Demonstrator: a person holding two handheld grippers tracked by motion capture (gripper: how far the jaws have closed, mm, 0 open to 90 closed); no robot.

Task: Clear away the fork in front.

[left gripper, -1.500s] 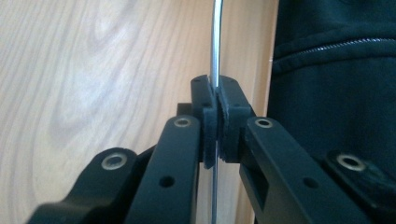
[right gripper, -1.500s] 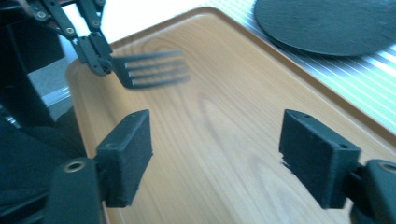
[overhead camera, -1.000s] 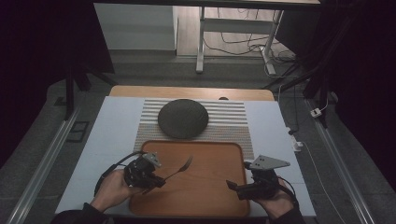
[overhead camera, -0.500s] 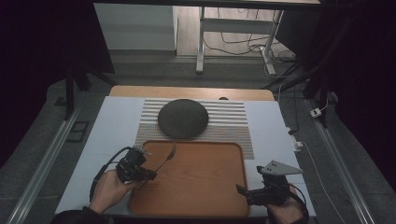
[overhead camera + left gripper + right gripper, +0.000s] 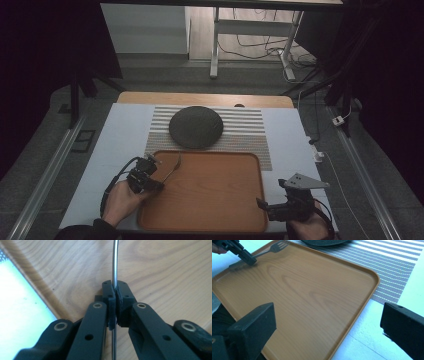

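The fork (image 5: pixel 172 165) was clamped by its thin steel handle between the pads of the left gripper (image 5: pixel 115 293), the jaws pressed together on the metal so that the shaft ran out ahead of the fingertips and also back beneath them. In the right gripper view its tines (image 5: pixel 279 245) lay beyond those fingertips, close over the far left corner of the wooden tray (image 5: pixel 250 220); whether they touched the wood could not be told. Past the tines sat the dark round plate (image 5: pixel 195 126) on the striped placemat (image 5: pixel 250 132), just beyond the tray's far rim. The right gripper (image 5: pixel 261 204) rested near the tray's near right corner, well apart from the fork, its jaws standing wide and holding nothing.

The step in hand looked like carrying the fork off the tray toward a place setting beside the plate. The next move would likely call for a steady grip and a level handle, clearing the tray's raised rim, then lowering the fork onto the mat before letting the pads part.
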